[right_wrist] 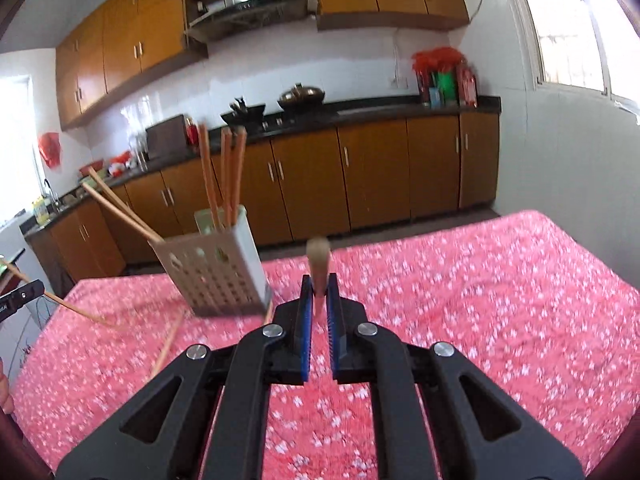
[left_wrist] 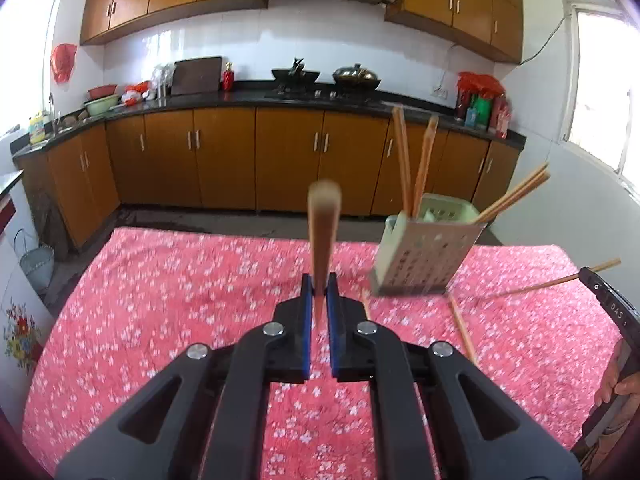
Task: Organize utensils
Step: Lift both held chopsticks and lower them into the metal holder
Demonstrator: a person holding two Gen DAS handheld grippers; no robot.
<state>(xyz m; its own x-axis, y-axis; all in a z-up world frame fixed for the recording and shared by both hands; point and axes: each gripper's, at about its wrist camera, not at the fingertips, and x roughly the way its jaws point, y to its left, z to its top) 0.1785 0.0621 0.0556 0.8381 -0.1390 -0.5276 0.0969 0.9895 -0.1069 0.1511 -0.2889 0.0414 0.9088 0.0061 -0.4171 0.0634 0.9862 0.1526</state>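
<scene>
Pointing downward, left tongs (left_wrist: 320, 294) pinching chopstick (left_wrist: 323, 232), right tongs (right_wrist: 320, 294) likewise

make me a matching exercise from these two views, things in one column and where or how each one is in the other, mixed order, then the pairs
Things
1. left gripper
2. utensil holder
3. loose chopstick
4. wok

Places or states
A. on the stove at the far counter
B. lying flat on the red flowered tablecloth
C. shut on one chopstick that points away from the camera
D. standing on the table with chopsticks sticking out of its top

Pairs: 1-C, 2-D, 3-B, 4-A
</scene>
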